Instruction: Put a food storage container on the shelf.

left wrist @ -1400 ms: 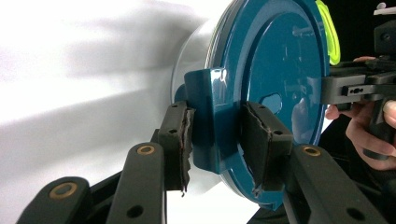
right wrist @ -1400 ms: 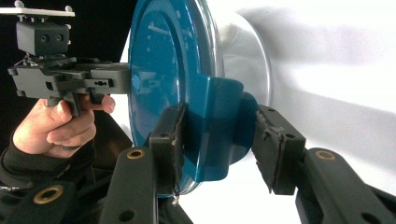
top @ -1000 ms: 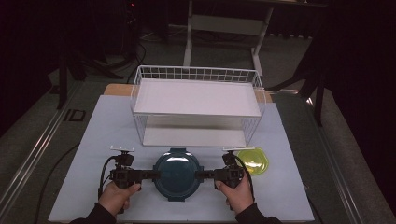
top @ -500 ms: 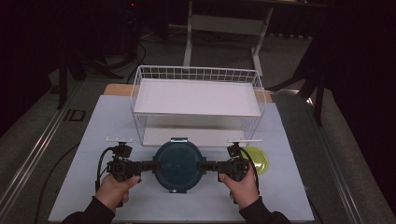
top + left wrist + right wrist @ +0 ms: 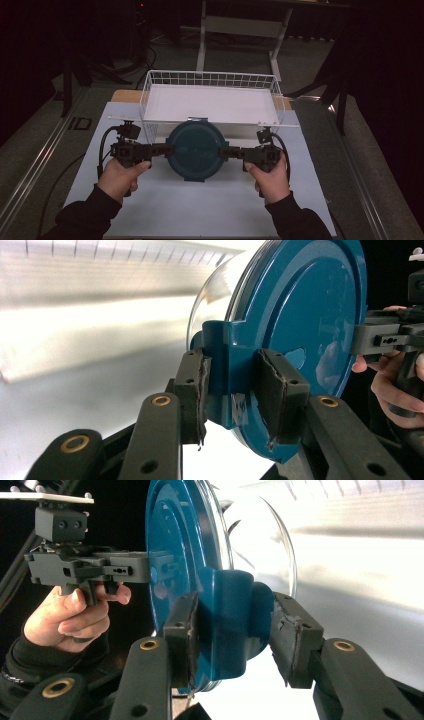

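1. High view. A round teal container (image 5: pixel 195 150) with a lid sits between the two tools, in front of the white wire basket (image 5: pixel 210 80) and overlapping its front rail in the picture. The left gripper (image 5: pixel 161 149) meets the container's left edge; the right gripper (image 5: pixel 227 152) meets its right edge. Each is carried in a hand, dark sleeves entering from the bottom. Both point inward, roughly level, facing each other across the lid. The white table mat (image 5: pixel 200 205) lies below. Whether the container is clear of the mat cannot be judged from this angle; it looks raised.

2. Left gripper view. The container (image 5: pixel 300 320) is seen edge-on, teal lid toward the right, clear glass bowl (image 5: pixel 215 300) behind it toward the left. A teal clip tab (image 5: pixel 225 370) on the rim lies between the jaws; both black pads (image 5: pixel 192 390) press on it, one on each side. The left gripper (image 5: pixel 232 395) is thus pinching the tab. Farther off at right, the other hand (image 5: pixel 390 385) and its tool meet the opposite rim.

3. Right gripper view. The same container (image 5: pixel 175 545), mirrored: lid at left, glass bowl (image 5: pixel 265 545) at right. The right gripper (image 5: pixel 235 640) pinches a teal clip tab (image 5: pixel 230 625); the left pad lies flat on it, the right pad (image 5: pixel 290 635) touches its rounded end. The other hand (image 5: pixel 70 615) holds its tool at the far rim. The pale basket (image 5: pixel 360 525) is blurred behind.
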A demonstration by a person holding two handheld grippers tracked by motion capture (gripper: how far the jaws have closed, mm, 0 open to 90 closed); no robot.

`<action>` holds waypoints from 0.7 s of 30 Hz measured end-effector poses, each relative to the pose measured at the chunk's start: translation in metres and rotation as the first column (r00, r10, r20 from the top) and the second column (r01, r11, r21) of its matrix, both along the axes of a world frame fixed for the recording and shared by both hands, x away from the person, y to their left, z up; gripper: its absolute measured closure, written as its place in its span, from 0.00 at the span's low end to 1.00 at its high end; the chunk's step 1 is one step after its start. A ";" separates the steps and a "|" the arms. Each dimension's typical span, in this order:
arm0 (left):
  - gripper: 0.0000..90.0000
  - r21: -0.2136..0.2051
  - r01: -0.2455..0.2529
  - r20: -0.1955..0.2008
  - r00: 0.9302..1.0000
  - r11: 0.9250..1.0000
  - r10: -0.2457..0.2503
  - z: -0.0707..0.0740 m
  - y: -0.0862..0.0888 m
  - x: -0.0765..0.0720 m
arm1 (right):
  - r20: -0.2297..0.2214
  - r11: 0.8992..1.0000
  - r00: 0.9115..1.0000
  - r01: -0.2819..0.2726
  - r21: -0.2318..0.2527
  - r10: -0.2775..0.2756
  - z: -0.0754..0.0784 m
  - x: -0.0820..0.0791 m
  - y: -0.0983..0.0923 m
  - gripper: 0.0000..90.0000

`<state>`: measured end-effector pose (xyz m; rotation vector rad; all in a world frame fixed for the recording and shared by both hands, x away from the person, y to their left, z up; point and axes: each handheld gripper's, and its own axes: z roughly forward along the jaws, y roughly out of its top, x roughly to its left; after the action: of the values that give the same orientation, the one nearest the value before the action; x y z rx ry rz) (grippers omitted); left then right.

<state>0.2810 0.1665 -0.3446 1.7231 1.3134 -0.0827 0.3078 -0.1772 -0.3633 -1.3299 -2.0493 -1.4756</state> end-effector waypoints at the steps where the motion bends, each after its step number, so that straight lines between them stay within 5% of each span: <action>1: 0.71 0.003 0.003 0.008 1.000 1.000 -0.003 0.005 -0.001 0.002 | 0.006 1.000 1.000 0.002 0.007 -0.002 0.005 0.002 -0.002 0.63; 11: 0.71 -0.013 0.008 0.066 0.998 1.000 -0.007 0.047 -0.016 0.036 | 0.047 0.998 0.998 0.028 0.048 -0.030 0.045 0.028 -0.017 0.63; 15: 0.71 -0.020 0.008 0.055 0.998 1.000 -0.007 0.051 -0.021 0.053 | 0.056 0.998 0.997 0.050 0.043 -0.053 0.057 0.046 -0.023 0.63; 21: 0.71 -0.020 -0.011 0.031 0.999 1.000 0.012 0.046 -0.028 0.077 | 0.027 0.996 0.997 0.075 0.044 -0.076 0.054 0.069 -0.029 0.63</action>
<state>0.3578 0.1385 -0.2982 1.6939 1.2959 -0.0617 0.3769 -0.2059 -0.3093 -1.3922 -1.9935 -1.5698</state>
